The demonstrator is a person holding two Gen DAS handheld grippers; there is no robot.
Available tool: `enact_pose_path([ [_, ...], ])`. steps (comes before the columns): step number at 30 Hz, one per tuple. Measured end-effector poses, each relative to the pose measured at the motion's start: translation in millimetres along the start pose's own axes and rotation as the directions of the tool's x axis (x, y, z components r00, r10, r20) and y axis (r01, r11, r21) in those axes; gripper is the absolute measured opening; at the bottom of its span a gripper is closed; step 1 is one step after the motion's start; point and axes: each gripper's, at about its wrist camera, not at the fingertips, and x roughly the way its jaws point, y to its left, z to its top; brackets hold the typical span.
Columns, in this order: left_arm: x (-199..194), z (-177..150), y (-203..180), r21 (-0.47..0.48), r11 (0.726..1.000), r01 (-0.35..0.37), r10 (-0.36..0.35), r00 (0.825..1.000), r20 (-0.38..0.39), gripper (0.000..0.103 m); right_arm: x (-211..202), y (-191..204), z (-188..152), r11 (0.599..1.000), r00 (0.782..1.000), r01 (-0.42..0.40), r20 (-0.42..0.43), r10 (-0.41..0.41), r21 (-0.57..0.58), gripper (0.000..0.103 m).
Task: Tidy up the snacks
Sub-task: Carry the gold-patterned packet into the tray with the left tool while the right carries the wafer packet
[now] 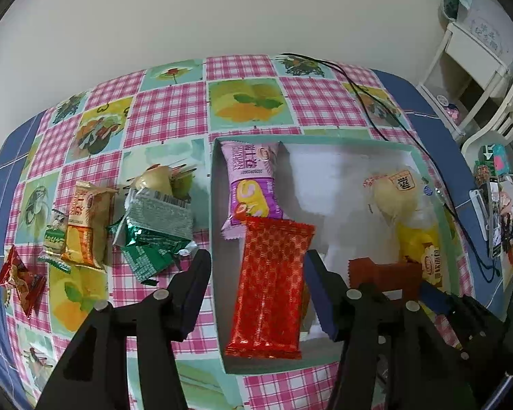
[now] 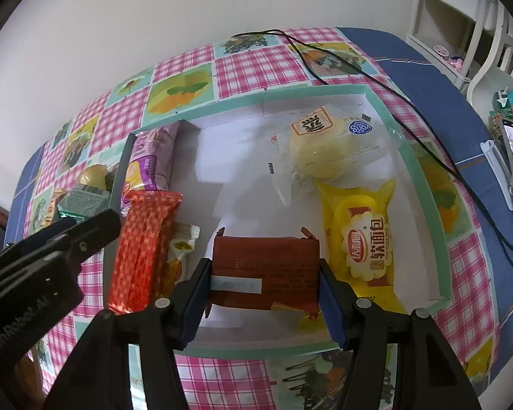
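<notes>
Checked tablecloth [image 1: 174,109] in pink gingham and fruit panels covers my work surface against a plain wall. On it sits the teal-rimmed box [image 2: 424,184], white inside, holding a yellow bread pack [image 2: 366,239], a purple pack [image 1: 249,184] and a round bun [image 2: 319,157]. My left gripper [image 1: 256,270] stands parted around the red patterned bar [image 1: 270,287], pads clear of it. My right gripper [image 2: 265,273] clamps the dark red packet [image 2: 266,266]. Loose snacks [image 1: 85,225] lie outside, left of the box.
</notes>
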Motion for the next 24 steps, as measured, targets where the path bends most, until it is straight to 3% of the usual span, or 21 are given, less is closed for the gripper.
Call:
enact_pose_path([
  [8, 12, -5, 19, -0.033, 0.992, -0.124, 0.122, 0.990, -0.073, 0.058, 2, 3, -2, 1.000, 1.000, 0.000, -0.004, 0.000, -0.010, 0.062],
  [14, 18, -9, 29, -0.049, 0.986, -0.157, 0.152, 0.983, -0.106, 0.059, 0, 3, -1, 1.000, 1.000, 0.001, 0.006, 0.000, -0.011, 0.062],
  [16, 19, -9, 31, -0.051, 0.984, -0.169, 0.162, 0.980, -0.112, 0.073, -2, 2, 0, 1.000, 1.000, -0.004, 0.011, 0.004, -0.007, 0.062],
  [21, 19, -10, 35, -0.057, 0.982, -0.181, 0.173, 0.978, -0.113, 0.074, -1, 3, 0, 1.000, 1.000, -0.004, 0.008, 0.004, -0.009, 0.062],
  [24, 20, -11, 38, -0.056, 0.977, -0.205, 0.197, 0.973, -0.117, 0.081, -1, 3, 0, 1.000, 1.000, -0.002, 0.010, 0.002, -0.013, 0.063],
])
